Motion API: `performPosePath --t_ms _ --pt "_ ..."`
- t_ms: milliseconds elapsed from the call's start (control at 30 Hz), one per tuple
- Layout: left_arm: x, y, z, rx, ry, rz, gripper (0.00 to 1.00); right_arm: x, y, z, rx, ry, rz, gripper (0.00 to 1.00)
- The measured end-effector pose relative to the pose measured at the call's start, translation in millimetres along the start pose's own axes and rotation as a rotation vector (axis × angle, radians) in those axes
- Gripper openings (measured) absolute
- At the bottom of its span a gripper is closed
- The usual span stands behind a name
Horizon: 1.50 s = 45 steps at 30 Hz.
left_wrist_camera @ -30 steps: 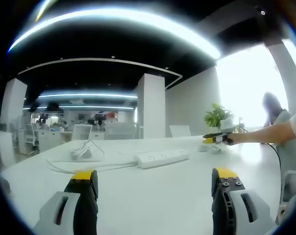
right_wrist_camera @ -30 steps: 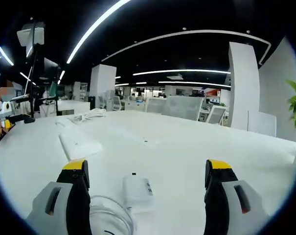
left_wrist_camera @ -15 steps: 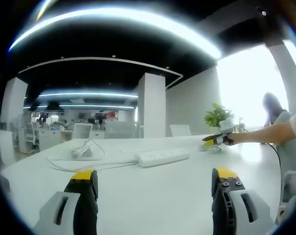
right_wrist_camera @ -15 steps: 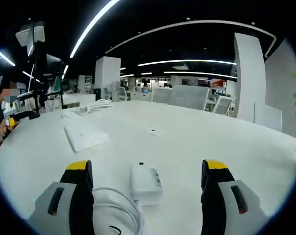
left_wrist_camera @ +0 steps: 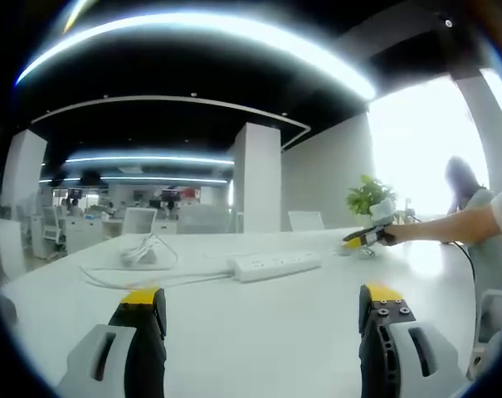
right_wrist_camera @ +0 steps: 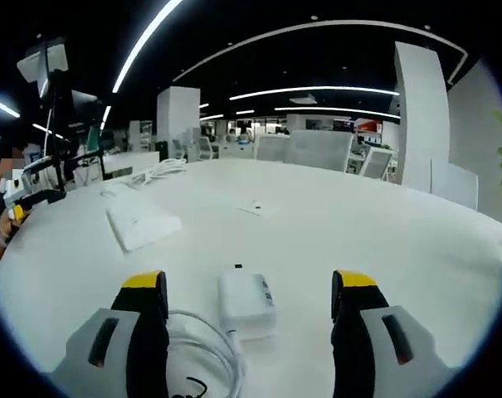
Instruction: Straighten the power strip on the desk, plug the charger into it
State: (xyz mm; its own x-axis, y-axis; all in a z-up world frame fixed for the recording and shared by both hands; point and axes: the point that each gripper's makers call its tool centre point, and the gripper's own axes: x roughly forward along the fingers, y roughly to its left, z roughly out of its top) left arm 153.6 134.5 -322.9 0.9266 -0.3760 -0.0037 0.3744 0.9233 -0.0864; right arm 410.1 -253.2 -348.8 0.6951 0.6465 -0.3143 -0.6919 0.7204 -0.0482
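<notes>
Power strip [left_wrist_camera: 275, 266] lies on the white desk [left_wrist_camera: 259, 332] ahead of our left tongs [left_wrist_camera: 263, 311], well apart from them; those jaws stand wide open, holding nothing; our right tongs [right_wrist_camera: 244, 286] are also wide open, empty, with the white charger [right_wrist_camera: 246, 303] between the tips; its coiled cable [right_wrist_camera: 202, 352] lies beside the left jaw.

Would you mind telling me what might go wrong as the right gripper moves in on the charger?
1. The charger lies between the open jaws of the right gripper, with its coiled white cable beside the left jaw; the cable may snag or get pinched.
2. The power strip sits well away from the left gripper, unheld, so it could slide on the smooth white desk during plugging.
</notes>
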Motion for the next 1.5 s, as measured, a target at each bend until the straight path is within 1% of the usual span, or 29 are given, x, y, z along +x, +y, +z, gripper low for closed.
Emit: performPosePath --t_ms 167,267,400,600,900,1067,1167,1267,1367,1500 --pt "-2 0.5 -1.7 -0.003 -0.001 0.0 0.99 -1 2 -3.9 0.036 0.003 -0.012 0.72" --pt "-3 1.0 -4.2 -0.003 0.0 0.0 0.99 -1 2 -6.6 0.046 0.007 -0.032 0.71" --pt "-5 1.5 -6.2 -0.004 -0.001 -0.001 0.99 0 -2 -7.5 0.054 0.011 -0.041 0.7" --pt "-6 2.8 -7.2 -0.004 -0.002 0.001 0.99 2 -2 -14.8 0.059 0.023 -0.053 0.69" --pt "-7 2.5 -8.2 -0.004 -0.003 -0.001 0.99 4 2 -25.8 0.068 0.043 -0.047 0.67" --pt "-7 2.3 -7.9 -0.004 -0.003 0.0 0.99 4 3 -25.0 0.073 0.041 -0.039 0.65" --pt "-7 1.5 -7.8 -0.004 -0.004 -0.001 0.99 5 0 -23.2 0.058 0.034 -0.04 0.61" --pt "-7 0.4 -7.9 -0.004 -0.002 -0.002 0.99 6 0 -22.3 0.065 0.029 -0.033 0.52" --pt "-6 0.2 -7.4 -0.004 -0.002 -0.002 0.99 7 -2 -22.0 0.065 0.025 -0.039 0.51" --pt "-7 1.2 -5.7 -0.003 -0.006 0.001 0.99 9 -2 -22.0 0.069 0.024 -0.032 0.46"
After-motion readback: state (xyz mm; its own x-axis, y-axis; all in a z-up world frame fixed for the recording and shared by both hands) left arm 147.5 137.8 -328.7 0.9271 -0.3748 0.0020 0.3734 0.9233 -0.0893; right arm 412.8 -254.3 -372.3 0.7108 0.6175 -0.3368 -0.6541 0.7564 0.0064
